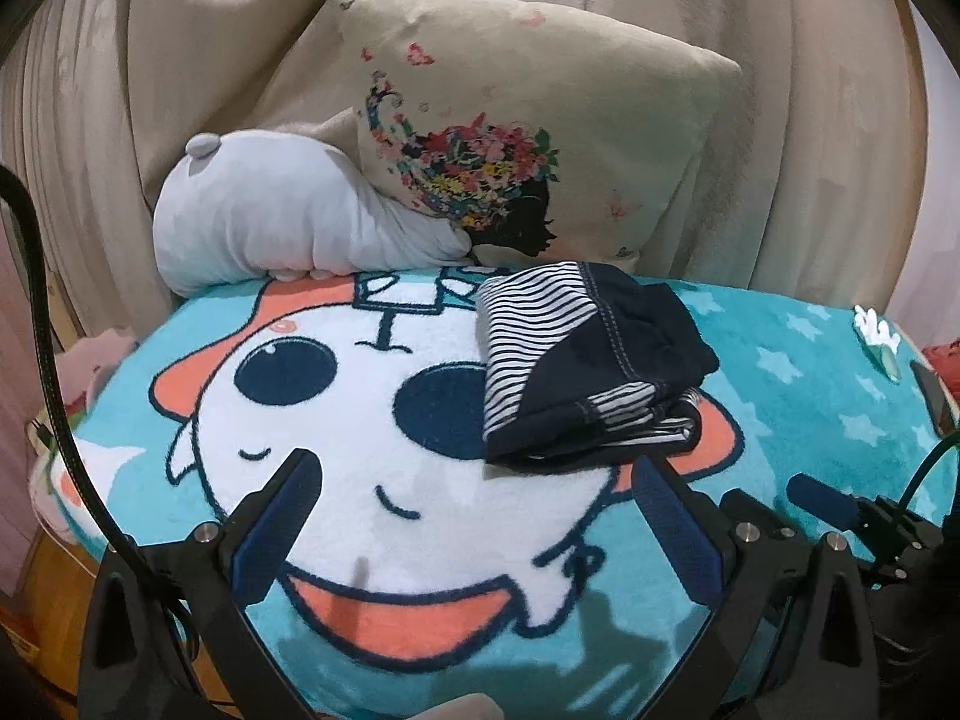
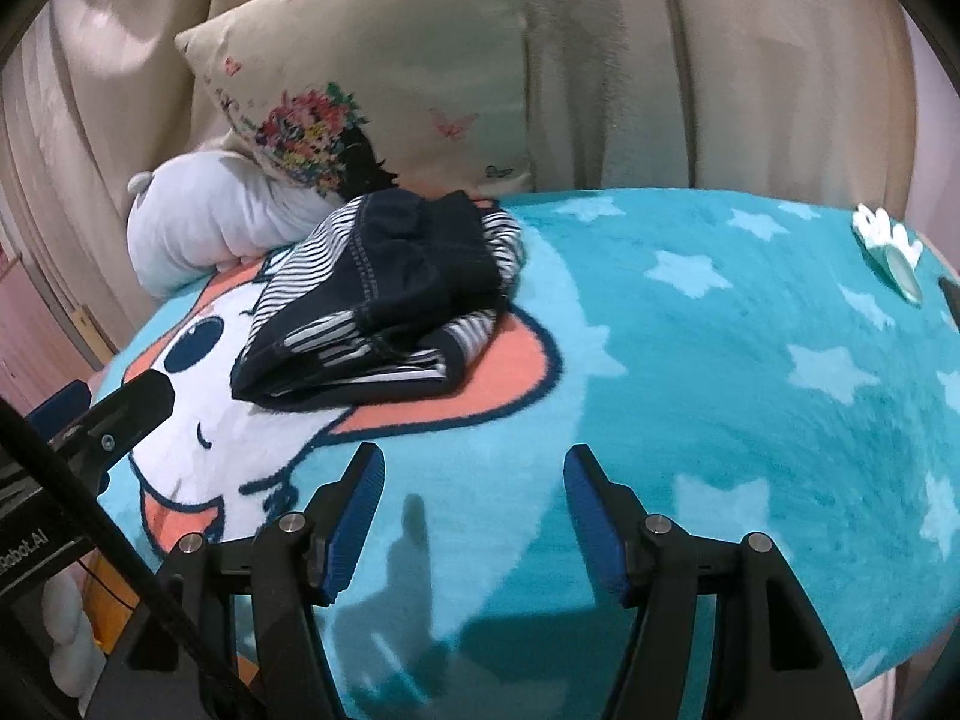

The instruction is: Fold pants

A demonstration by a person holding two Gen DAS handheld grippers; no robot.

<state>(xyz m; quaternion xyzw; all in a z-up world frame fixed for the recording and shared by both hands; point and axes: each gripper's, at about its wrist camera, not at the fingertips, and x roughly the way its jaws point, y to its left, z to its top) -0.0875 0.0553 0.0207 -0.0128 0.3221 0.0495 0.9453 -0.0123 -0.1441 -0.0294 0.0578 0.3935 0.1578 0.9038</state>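
Observation:
The pants (image 1: 585, 360) are navy with white-striped panels and lie folded in a compact bundle on the teal cartoon blanket (image 1: 420, 630). In the right wrist view the bundle (image 2: 384, 306) lies ahead and to the left. My left gripper (image 1: 474, 480) is open and empty, just short of the bundle's near edge. My right gripper (image 2: 474, 474) is open and empty, hovering over the blanket (image 2: 720, 390) to the right of the bundle. The right gripper also shows at the right edge of the left wrist view (image 1: 840, 510).
A beige flower-print pillow (image 1: 510, 132) and a white plush toy (image 1: 270, 216) lie behind the pants against beige curtains. A small white and teal object (image 2: 888, 246) and a dark flat object (image 1: 930, 390) lie at the blanket's far right.

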